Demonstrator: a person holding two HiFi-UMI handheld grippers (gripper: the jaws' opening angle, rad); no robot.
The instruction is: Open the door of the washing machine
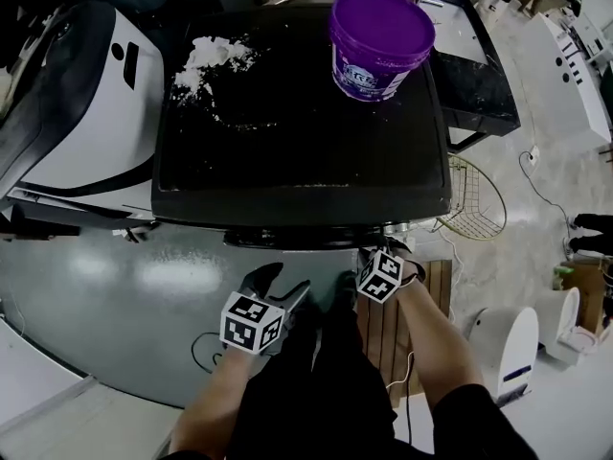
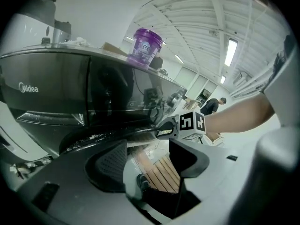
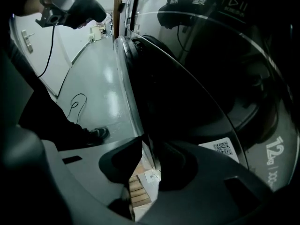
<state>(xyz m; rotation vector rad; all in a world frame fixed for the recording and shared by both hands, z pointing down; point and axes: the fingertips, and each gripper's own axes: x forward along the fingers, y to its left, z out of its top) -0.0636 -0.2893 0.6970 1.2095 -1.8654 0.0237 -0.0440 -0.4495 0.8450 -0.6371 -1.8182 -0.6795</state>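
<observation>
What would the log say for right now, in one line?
right gripper: shut on door rim | left gripper: open, empty | purple bucket: on washing machine top

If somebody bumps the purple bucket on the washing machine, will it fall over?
Probably it slides first: the purple bucket stands upright on the smooth, glossy top of the washing machine. It narrows toward its base, so a hard knock might tip it. It looks like plastic, so it is likely light unless full.
</observation>
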